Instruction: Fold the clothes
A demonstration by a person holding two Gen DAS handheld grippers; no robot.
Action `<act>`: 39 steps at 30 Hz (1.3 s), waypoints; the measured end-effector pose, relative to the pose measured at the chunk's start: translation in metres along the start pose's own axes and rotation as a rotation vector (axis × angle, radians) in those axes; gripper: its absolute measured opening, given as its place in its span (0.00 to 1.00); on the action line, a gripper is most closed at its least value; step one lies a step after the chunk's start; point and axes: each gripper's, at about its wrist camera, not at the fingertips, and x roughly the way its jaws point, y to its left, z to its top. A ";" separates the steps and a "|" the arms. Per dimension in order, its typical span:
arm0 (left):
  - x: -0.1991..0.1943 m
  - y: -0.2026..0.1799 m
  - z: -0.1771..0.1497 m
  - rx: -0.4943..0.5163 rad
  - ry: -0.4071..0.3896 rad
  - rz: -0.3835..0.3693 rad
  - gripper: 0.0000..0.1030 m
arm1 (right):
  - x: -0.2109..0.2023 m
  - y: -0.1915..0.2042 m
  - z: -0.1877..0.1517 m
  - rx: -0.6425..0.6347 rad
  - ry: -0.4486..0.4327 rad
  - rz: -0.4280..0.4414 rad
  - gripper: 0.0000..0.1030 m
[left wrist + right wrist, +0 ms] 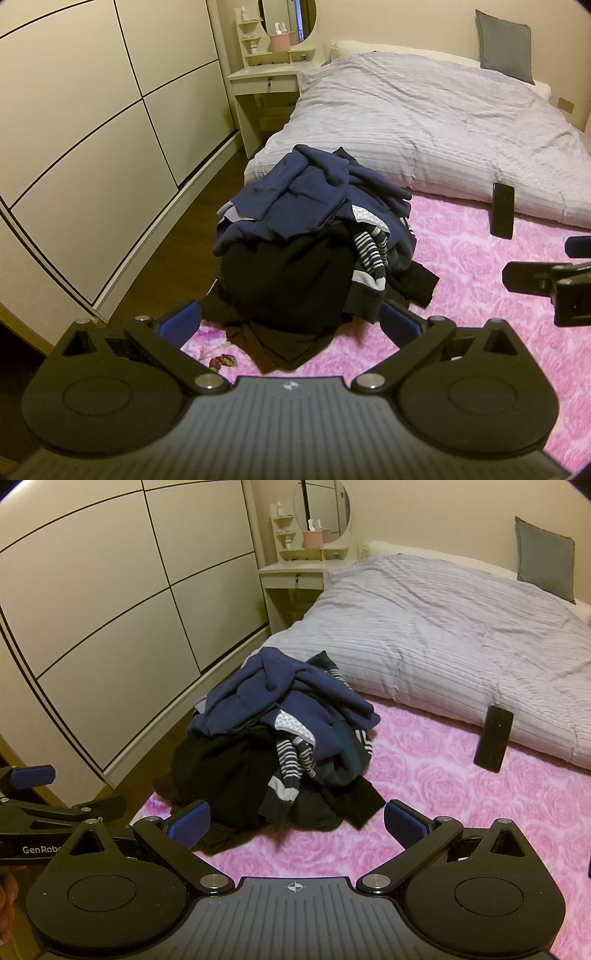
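Clothes pile (314,240): an unsorted heap on the near-left part of the pink rose-patterned blanket (480,295) that covers the bed, close to the bed's edge on the wardrobe (92,147) side.
Look of the pile: a navy garment (280,698) lies crumpled on top; a black garment (221,768) bulges at the front with a flap spilling toward the cameras; a striped dark-and-white piece (291,768) hangs down the right side. Soft, limp and tangled, nothing folded yet.
Left gripper (290,325): fingers spread wide and empty, hovering just short of the black flap, straddling the pile's front.
Right gripper (297,823): fingers likewise wide apart, nothing held, aimed at the pile's right front over open blanket.
Step in hand: judging by the poses, picking the first garment off the heap.
Doing it well: pinch a single layer at an edge or corner, probably the top navy piece, so the others do not come along; lift it clear, then carry it to the open blanket on the right and spread it flat before any fold.
Surroundings: a grey striped duvet (424,122) lies bunched beyond the pile, a dark phone (493,738) rests against its edge, well apart from the clothes.
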 end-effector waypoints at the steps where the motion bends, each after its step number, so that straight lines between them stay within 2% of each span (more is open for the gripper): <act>1: 0.000 0.000 0.000 0.001 0.000 0.001 0.99 | 0.001 0.001 0.000 -0.001 0.001 -0.001 1.00; 26: 0.004 -0.003 -0.001 0.023 0.014 0.009 0.99 | 0.008 -0.006 -0.004 -0.002 0.022 0.000 1.00; 33: 0.013 -0.013 -0.005 0.075 0.026 0.016 0.98 | 0.010 -0.031 -0.009 -0.052 0.026 -0.007 1.00; 39: 0.037 -0.024 0.001 0.173 0.023 0.024 0.98 | 0.028 -0.055 -0.006 -0.103 0.015 0.014 1.00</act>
